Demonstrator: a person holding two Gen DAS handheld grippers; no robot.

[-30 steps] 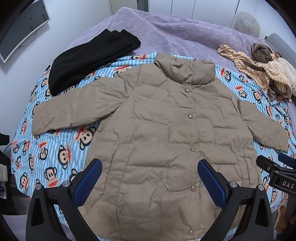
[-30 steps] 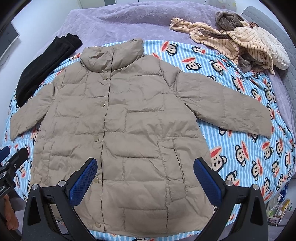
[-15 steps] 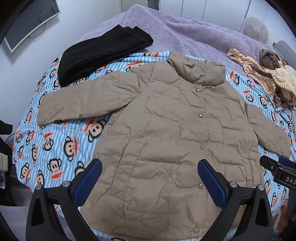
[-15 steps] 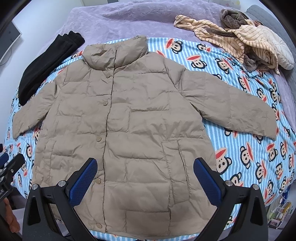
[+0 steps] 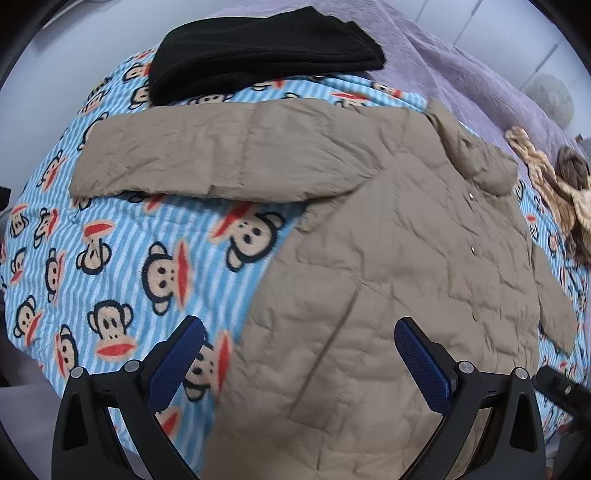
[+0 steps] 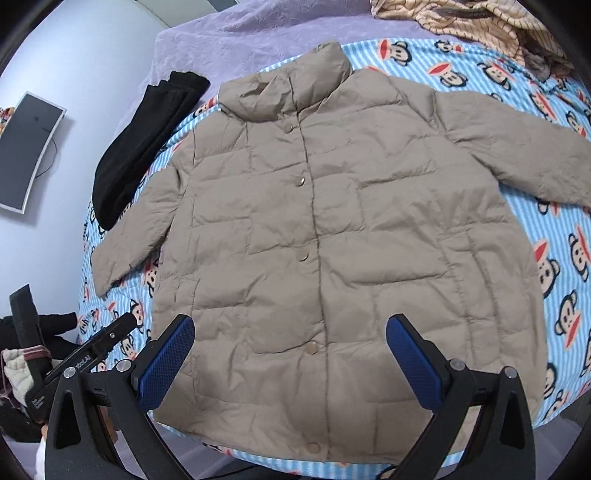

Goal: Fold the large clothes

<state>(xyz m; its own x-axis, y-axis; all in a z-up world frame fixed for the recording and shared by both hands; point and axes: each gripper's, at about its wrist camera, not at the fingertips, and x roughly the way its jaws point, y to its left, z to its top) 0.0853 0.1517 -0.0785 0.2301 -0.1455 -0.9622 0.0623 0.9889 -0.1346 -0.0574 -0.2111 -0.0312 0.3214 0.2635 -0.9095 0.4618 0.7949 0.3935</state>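
The left gripper is now sitting lower and further toward the blanket's left edge than 0.5 s ago: its view is filling with the jacket's left sleeve and the monkey-print blanket, where before the whole garment was showing. Its 2 blue pads are standing spread, pinching nothing, one over the blanket and one over the jacket's side panel. The right gripper is also closer in than before, tilted, pads spread above the hem, holding nothing.

The beige puffer jacket is lying flat, front up and snapped, in the middle of the blanket, collar toward the far edge, both sleeves out sideways. The black folded garment is lying at the blanket's far left corner, just beside the left sleeve. A striped clothes heap is lying at the far right corner. No containers are showing.
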